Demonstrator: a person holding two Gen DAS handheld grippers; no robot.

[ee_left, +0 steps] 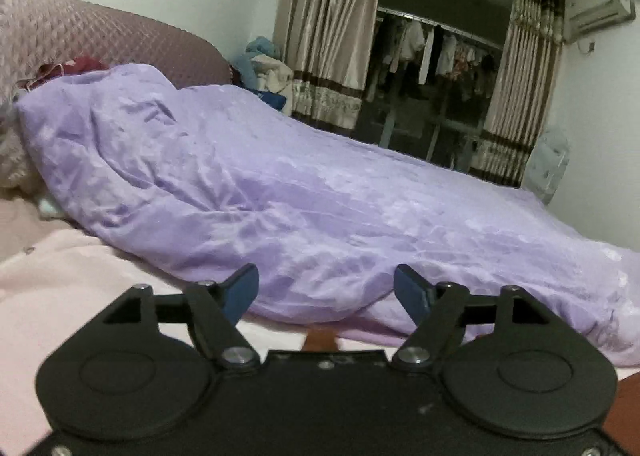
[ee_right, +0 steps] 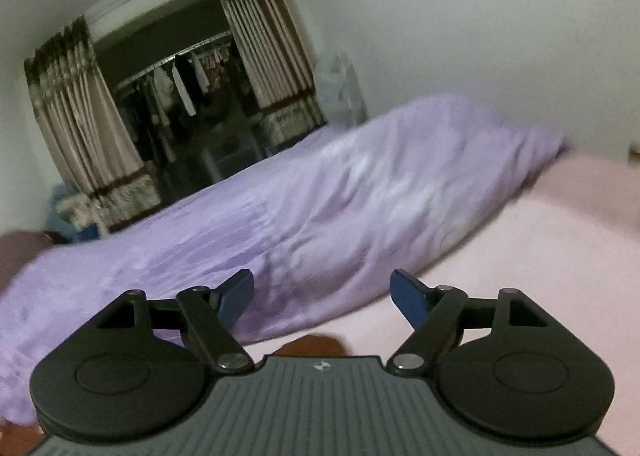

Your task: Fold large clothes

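Note:
A large lilac quilt (ee_left: 280, 195) lies in a long folded heap across the bed, on a pale pink sheet (ee_left: 60, 288). My left gripper (ee_left: 326, 292) stands open just short of the quilt's near edge, blue pads apart, with nothing between them. In the right wrist view the same lilac quilt (ee_right: 320, 207) runs from lower left to upper right. My right gripper (ee_right: 322, 292) is open too, its pads wide apart at the quilt's near edge and pressing on nothing.
A quilted mauve headboard (ee_left: 120, 39) stands at the left with red cloth (ee_left: 80, 65) before it. A pile of clothes (ee_left: 264, 71) sits by striped curtains (ee_left: 332, 27). Behind them hang garments (ee_left: 432, 51). A covered fan (ee_right: 340, 91) stands by the white wall. Brown bed frame (ee_right: 316, 344) shows below.

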